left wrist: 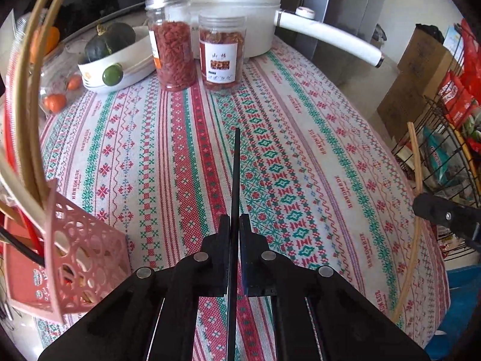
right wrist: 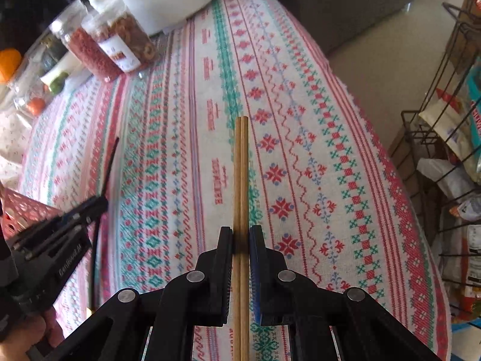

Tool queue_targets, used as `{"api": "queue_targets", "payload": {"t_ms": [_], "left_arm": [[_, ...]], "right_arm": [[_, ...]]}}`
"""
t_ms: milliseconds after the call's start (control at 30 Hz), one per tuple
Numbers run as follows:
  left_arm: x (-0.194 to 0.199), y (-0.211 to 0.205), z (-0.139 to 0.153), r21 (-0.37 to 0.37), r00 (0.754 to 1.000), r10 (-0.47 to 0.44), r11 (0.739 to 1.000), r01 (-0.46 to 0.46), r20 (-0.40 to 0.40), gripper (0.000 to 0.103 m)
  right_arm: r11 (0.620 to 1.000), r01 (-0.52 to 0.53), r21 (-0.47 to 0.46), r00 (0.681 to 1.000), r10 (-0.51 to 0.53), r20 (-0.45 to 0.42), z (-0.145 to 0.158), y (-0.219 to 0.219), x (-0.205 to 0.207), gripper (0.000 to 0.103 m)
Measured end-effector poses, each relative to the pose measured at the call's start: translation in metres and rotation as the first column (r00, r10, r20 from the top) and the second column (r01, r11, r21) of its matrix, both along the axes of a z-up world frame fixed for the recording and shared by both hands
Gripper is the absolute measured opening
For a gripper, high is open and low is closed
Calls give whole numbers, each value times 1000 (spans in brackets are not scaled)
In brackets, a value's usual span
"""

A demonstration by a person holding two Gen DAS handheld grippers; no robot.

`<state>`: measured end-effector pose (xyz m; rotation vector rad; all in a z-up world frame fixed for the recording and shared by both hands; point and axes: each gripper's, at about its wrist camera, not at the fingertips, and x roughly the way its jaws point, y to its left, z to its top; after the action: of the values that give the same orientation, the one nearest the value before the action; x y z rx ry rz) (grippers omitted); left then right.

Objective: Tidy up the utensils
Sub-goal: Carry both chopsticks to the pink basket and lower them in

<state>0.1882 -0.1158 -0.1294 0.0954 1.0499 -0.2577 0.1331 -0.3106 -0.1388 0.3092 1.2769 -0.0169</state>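
Left claw [left wrist: 235, 225] is clamped on a black chopstick [left wrist: 236, 165] running up frame centre; right claw [right wrist: 240, 237] pinches two wooden chopsticks [right wrist: 242, 165] likewise.

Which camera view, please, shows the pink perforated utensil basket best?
The left wrist view: the pink perforated basket sits large at lower left, with chopsticks standing in it. The right wrist view catches only a corner of it behind the left tool.

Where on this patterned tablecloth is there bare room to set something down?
The patterned tablecloth lies bare across its middle, from the two clear plastic jars down to the pink perforated utensil basket. The far left is crowded: jars, white bowl of squash, white pot.
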Motion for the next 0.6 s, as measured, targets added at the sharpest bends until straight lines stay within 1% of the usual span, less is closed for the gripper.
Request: {"api": "queue_targets", "payload": {"t_ms": [133, 300, 433, 500, 600], "left_arm": [[-25, 6, 30, -20, 997, -33, 999, 35, 67, 5], [-54, 25, 63, -44, 987, -60, 997, 68, 152, 5], [-77, 39, 83, -52, 974, -76, 995, 89, 214, 5], [-86, 46, 95, -64, 964, -75, 994, 94, 254, 5], [-96, 59, 111, -85, 947, -64, 992, 95, 314, 5]], "right_arm": [[999, 18, 27, 996, -20, 83, 25, 3, -5, 8], [999, 10, 36, 985, -16, 170, 54, 18, -14, 8], [999, -13, 40, 972, 3, 237, 76, 32, -23, 8], [999, -27, 25, 963, 19, 268, 85, 41, -28, 8], [999, -51, 9, 949, 46, 312, 96, 53, -34, 5]]}}
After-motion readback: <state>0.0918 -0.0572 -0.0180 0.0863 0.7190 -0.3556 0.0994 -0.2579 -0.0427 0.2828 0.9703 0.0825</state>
